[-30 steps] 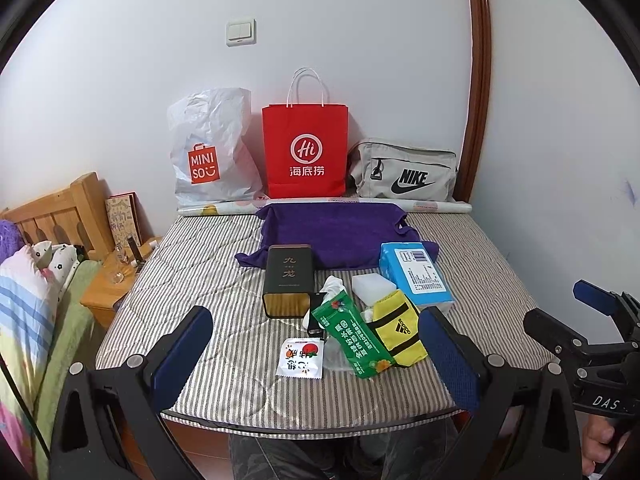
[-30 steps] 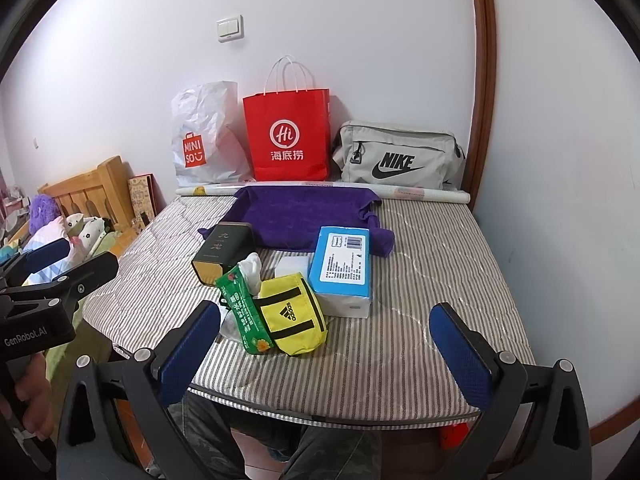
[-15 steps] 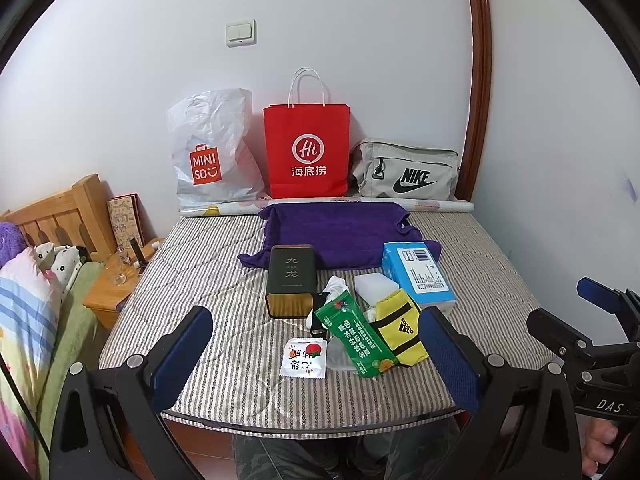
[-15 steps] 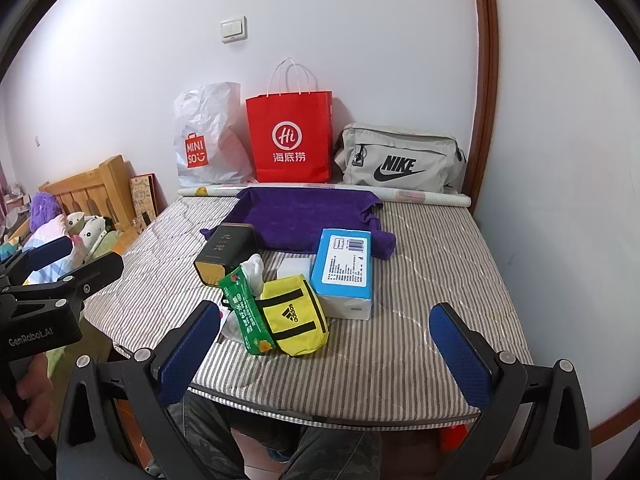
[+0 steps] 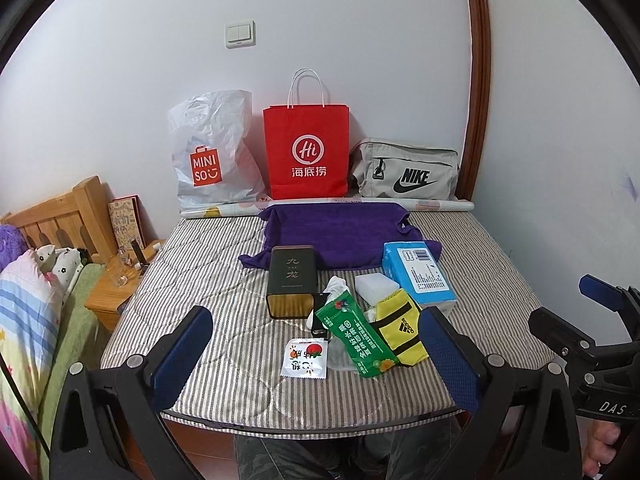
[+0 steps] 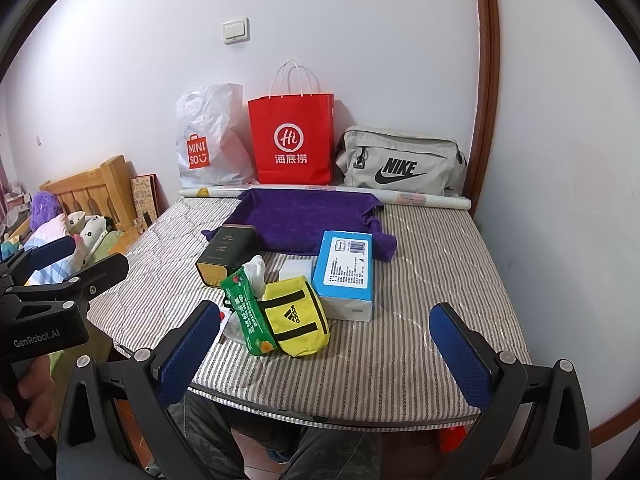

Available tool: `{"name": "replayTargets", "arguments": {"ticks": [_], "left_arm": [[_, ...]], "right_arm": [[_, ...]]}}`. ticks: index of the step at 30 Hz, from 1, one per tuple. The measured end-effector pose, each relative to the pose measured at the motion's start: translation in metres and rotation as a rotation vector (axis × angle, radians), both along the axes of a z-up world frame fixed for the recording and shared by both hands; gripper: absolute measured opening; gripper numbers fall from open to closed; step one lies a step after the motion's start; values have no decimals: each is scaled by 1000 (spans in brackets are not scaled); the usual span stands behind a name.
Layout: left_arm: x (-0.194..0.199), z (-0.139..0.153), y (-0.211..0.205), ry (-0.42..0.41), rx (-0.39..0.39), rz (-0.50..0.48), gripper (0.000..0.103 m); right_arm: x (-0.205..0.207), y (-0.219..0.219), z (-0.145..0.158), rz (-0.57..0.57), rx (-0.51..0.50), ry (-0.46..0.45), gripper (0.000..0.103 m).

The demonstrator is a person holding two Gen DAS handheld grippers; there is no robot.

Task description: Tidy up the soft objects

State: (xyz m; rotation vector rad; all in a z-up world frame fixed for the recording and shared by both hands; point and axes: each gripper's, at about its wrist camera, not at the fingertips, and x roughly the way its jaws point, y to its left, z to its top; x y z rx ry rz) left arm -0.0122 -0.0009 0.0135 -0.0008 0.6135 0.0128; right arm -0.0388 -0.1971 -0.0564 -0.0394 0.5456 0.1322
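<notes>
Both the left gripper [image 5: 316, 354] and right gripper [image 6: 325, 354] gape wide, empty. Only the left view fully shows the white packet [image 5: 305, 358] before the tin [image 5: 291, 282].

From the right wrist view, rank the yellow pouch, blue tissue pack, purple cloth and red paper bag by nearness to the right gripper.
1. yellow pouch, front, just left of centre
2. blue tissue pack, behind it
3. purple cloth, mid-bed
4. red paper bag, at the wall

right gripper
</notes>
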Motion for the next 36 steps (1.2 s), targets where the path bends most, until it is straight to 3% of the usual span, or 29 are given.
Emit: {"name": "replayTargets", "arguments": {"ticks": [22, 30, 36], "left_arm": [[4, -2, 22, -21, -18, 11, 103], [37, -42, 43, 91, -81, 18, 103], [65, -91, 44, 203, -34, 35, 103]], "right_arm": [[2, -2, -6, 18, 12, 2, 103], [26, -4, -32, 35, 30, 62, 103], [45, -4, -56, 47, 49, 134, 103]]}}
